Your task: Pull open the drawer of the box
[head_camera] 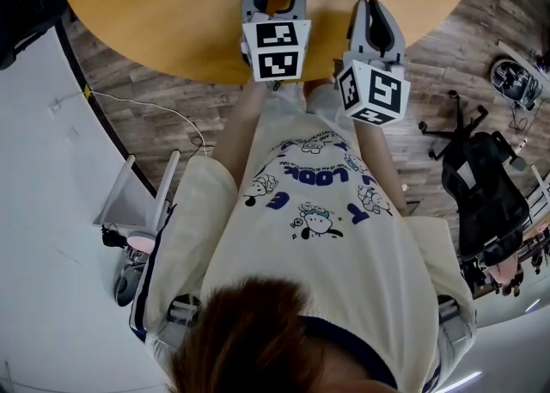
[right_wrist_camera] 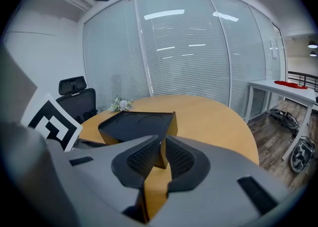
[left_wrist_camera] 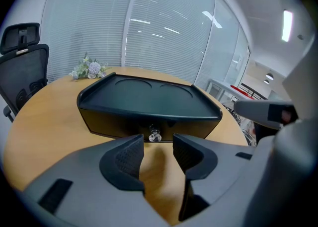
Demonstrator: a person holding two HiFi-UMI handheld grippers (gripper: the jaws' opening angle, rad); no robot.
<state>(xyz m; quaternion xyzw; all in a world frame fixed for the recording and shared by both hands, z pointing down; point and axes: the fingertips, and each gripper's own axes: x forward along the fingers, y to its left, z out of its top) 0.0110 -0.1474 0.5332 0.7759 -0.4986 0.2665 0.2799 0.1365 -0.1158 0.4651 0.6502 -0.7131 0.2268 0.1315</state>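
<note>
The black box [left_wrist_camera: 149, 103] sits on the round wooden table [left_wrist_camera: 42, 121]. In the left gripper view its long front face runs from 9 o'clock to 3 o'clock. The drawer [left_wrist_camera: 117, 125] is closed and flush with that face, and its small clear knob [left_wrist_camera: 155, 135] sticks out at the middle, pointing back at the camera.

The left gripper [left_wrist_camera: 158, 142] has its jaws spread wide and holds nothing. The knob lies at 12 o'clock from the gap, just past the tips and centred between them but not yet inside, so this gripper is the better placed of the two. It probably needs a short advance toward 12 o'clock, a close on the knob, and then a straight pull toward 6 o'clock, square to the front face.

The right gripper [right_wrist_camera: 163, 147] has its jaws only narrowly apart, with the box's near corner showing in the slot at 12 o'clock. Whether the pads press on that corner cannot be told.
</note>
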